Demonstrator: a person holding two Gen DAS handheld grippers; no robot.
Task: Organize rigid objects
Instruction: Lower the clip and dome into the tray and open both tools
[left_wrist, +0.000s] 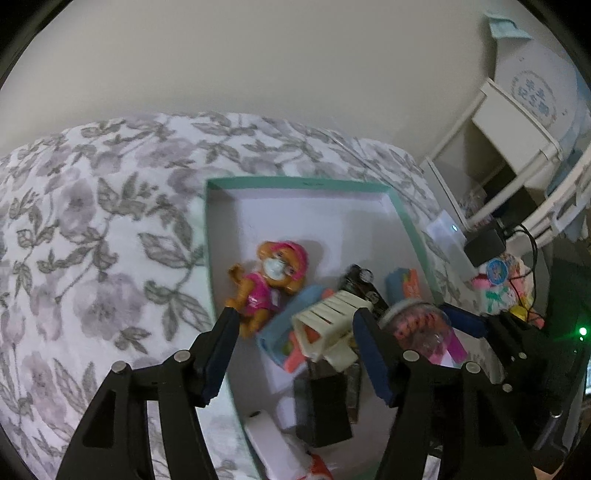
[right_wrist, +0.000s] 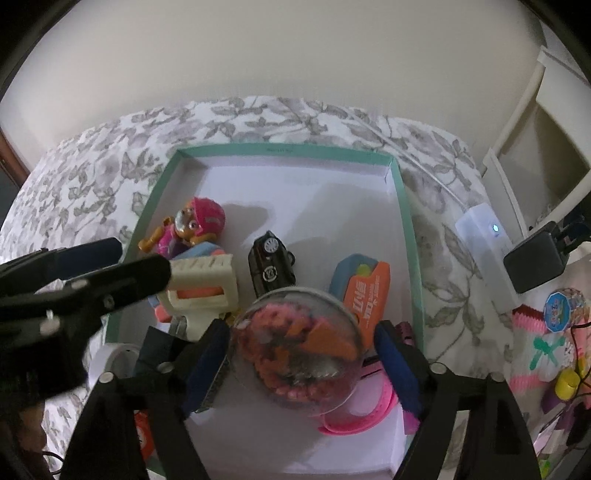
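Note:
A teal-rimmed white tray (right_wrist: 404, 206) lies on a floral bedspread; it also shows in the left wrist view (left_wrist: 210, 236). In it are an orange pup figure in pink (right_wrist: 192, 225), a black toy car (right_wrist: 269, 264), a cream toy (right_wrist: 207, 284) and a blue-orange toy (right_wrist: 365, 291). My right gripper (right_wrist: 301, 349) is shut on a clear ball (right_wrist: 295, 347) filled with pink and orange bits, held over the tray's near part. My left gripper (left_wrist: 295, 350) is open over the tray's left side, its jaws either side of the cream toy (left_wrist: 328, 328), beside the pup figure (left_wrist: 273, 277).
A white device with a blue light (right_wrist: 484, 243) and a black box (right_wrist: 535, 258) sit right of the tray. Colourful toys (right_wrist: 554, 332) lie at the far right. A pink band (right_wrist: 369, 410) lies at the tray's near end. White shelving (left_wrist: 517, 140) stands at the back right.

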